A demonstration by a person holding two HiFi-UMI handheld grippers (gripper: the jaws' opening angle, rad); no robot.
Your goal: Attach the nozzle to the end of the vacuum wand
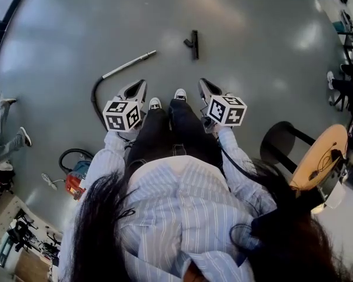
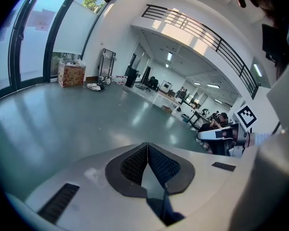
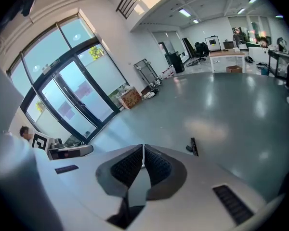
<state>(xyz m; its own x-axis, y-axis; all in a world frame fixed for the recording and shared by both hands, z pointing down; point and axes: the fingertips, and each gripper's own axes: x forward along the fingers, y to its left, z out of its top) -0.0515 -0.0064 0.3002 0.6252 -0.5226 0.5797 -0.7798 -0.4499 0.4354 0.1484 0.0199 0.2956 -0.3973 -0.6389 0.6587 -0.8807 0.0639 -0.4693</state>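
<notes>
At the far left of the head view, a red vacuum body (image 1: 75, 182) is being shown resting on the grey floor (image 1: 253, 57). Above it, a black hose (image 1: 96, 98) is curving away from the lower end of the vacuum wand (image 1: 129, 64), a pale metal tube that is lying slanted on the floor with its free end pointed up and to the right. Just below and to the right of the wand, the left gripper (image 1: 142, 84) is being held above the floor, aimed forward and downward. In the left gripper view (image 2: 147, 147) its jaws are being pressed together with nothing between the pads, and only bare floor is being seen beyond them. The person's shoes (image 1: 155, 103) are being shown between the two grippers. Further ahead, the nozzle (image 1: 192, 43), a small black piece, is lying alone on the floor, well apart from the wand's free end and touched by neither gripper. The right gripper (image 1: 203, 82) is being held beside the left one and is likewise being tilted downward. In the right gripper view (image 3: 143, 150) its jaws are also being clenched on nothing, and the nozzle (image 3: 193, 147) is being seen on the floor beyond them, to the right. At the far right, a black stool (image 1: 280, 141) and a round wooden table (image 1: 319, 156) are being shown.
</notes>
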